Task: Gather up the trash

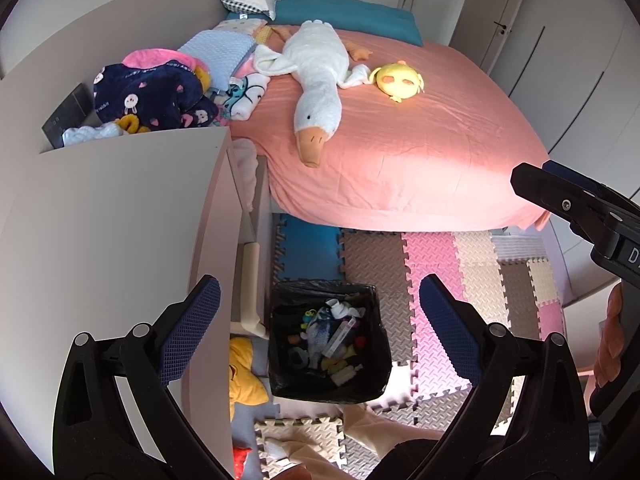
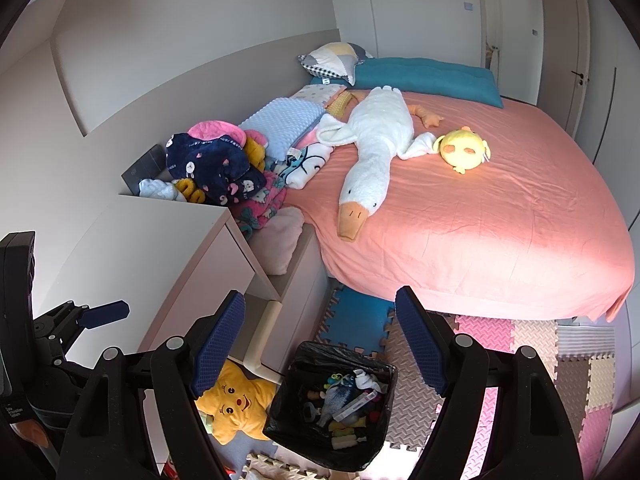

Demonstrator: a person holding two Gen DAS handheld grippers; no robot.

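With both the left gripper (image 1: 320, 332) and right gripper (image 2: 320, 344) held apart and empty above the lined bin (image 1: 280, 360) on the mat (image 1: 432, 264) beside the bed (image 1: 400, 160), toys may be mistaken for trash, or the bin knocked over.

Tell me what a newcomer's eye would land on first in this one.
Probably the long white goose plush sprawled across the pink bed, with a small yellow chick toy beside it. Next, the black-lined bin of mixed bits on the foam floor mat, right under both open, empty grippers.
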